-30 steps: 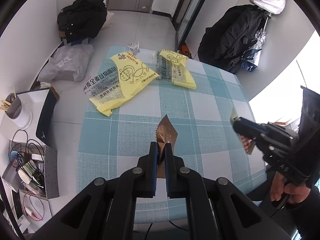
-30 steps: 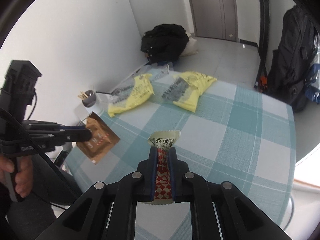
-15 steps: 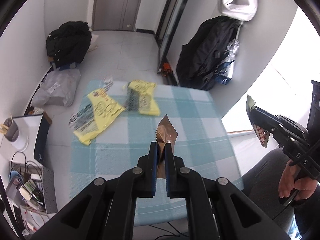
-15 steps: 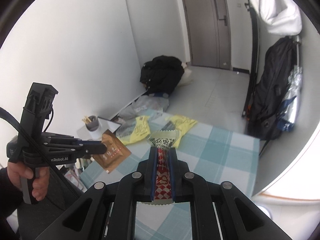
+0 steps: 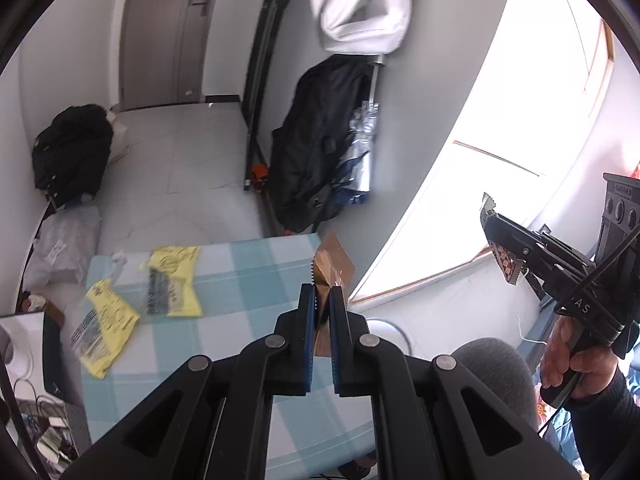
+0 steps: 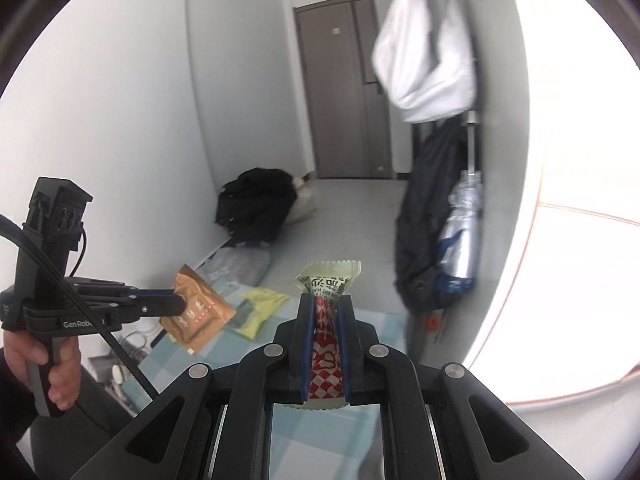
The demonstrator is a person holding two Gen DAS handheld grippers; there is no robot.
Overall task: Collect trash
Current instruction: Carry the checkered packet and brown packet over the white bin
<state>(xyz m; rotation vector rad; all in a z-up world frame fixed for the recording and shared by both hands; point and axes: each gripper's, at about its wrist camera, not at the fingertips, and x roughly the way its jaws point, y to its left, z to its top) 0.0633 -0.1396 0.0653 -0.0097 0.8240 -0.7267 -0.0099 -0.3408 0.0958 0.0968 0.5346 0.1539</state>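
Note:
My left gripper [image 5: 322,294] is shut on a brown foil wrapper [image 5: 333,266] that sticks up past its fingertips; the right wrist view shows that gripper [image 6: 176,304] from the side with the brown wrapper [image 6: 198,316] hanging off its tip. A red-and-white checked candy wrapper [image 6: 326,344] is clamped in my right gripper [image 6: 326,304], its pale crimped end fanning out above the pads. The left wrist view has that right gripper [image 5: 494,236] high at the right. Both are lifted well above the blue-checked tablecloth [image 5: 248,276], where two yellow wrappers [image 5: 172,284] [image 5: 102,326] still lie.
A black backpack [image 5: 316,152] and a folded umbrella hang on the right wall under a white bag [image 5: 362,4]. On the floor a black bag [image 5: 70,148] lies near the grey door. A side desk [image 5: 24,360] with cables stands left of the table. A person's hand [image 5: 572,356] grips the right handle.
Both grippers rose away from the table with their wrappers held, so the tablecloth and yellow wrappers now look smaller and lower. The views tilted up toward door, wall and window.

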